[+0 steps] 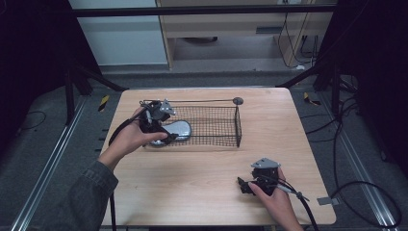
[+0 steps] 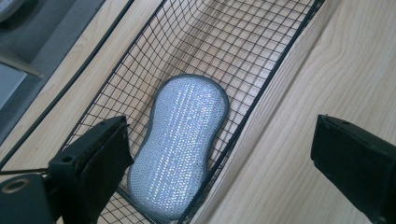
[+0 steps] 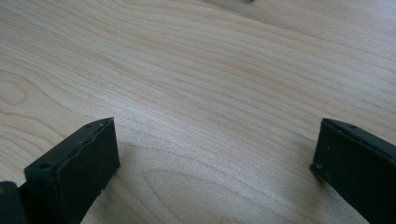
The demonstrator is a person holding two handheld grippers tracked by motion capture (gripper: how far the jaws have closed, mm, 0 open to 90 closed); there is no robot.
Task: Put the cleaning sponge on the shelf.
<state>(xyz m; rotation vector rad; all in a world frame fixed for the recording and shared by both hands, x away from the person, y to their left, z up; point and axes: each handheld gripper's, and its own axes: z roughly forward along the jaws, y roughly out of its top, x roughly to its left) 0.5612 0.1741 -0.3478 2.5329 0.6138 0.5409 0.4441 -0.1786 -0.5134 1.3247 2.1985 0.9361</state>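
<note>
A silver scouring pad, peanut-shaped with a pinched waist and a glittery woven face edged in grey, lies flat on the floor of a black wire basket. The basket is a long shallow rectangle of fine square mesh with a thin rod rim, standing on a pale wooden table with smooth, wavy grain. In the high view the pad sits at the basket's left end, close to the near wall.

The left gripper hangs just above that end with its flat black jaws spread wide. One jaw is over the basket beside the pad's lower lobe and the other is over bare table outside the near wall, so the pad and the wire wall sit between them. Neither pad of the jaws presses on anything.

The right gripper rests low near the table's front right corner, well apart from the basket, its jaws also wide with only bare wood between them.

The rest of the basket to the right of the pad is open mesh floor, and the table in front of it is open wood out to its rounded corners.
</note>
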